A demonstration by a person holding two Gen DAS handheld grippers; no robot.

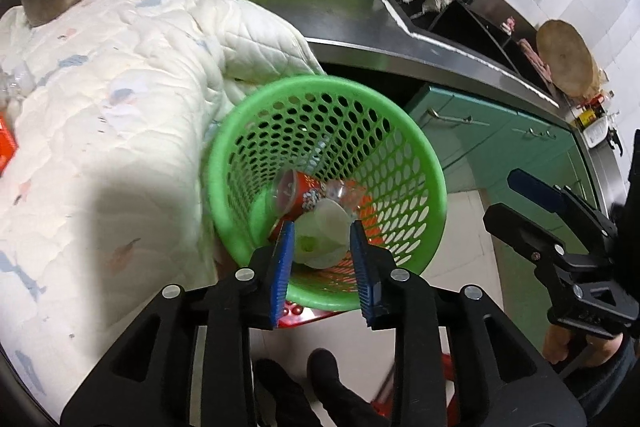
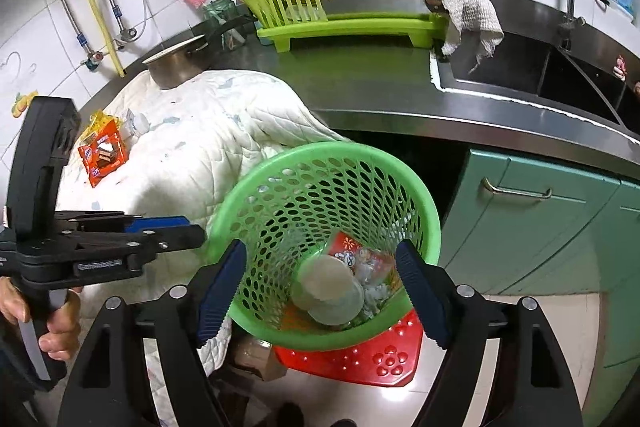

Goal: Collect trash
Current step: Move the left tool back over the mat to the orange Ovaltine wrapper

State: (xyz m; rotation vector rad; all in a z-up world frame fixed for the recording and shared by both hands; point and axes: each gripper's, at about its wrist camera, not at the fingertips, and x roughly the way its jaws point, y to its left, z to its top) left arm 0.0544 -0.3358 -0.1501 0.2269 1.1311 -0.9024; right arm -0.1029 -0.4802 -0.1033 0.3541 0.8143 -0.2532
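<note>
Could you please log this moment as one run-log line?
left gripper: open over green basket | right gripper: open | basket: cup, wrappers | quilt: red packet

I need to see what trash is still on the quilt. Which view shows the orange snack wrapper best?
The right wrist view: the wrapper lies whole on the quilt. The left wrist view shows only an orange sliver at its left edge.

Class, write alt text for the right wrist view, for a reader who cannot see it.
An open right gripper hovers over a green basket holding a white cup and wrappers. A quilt on the counter carries an orange snack packet; the left gripper reaches in from the left.
</note>
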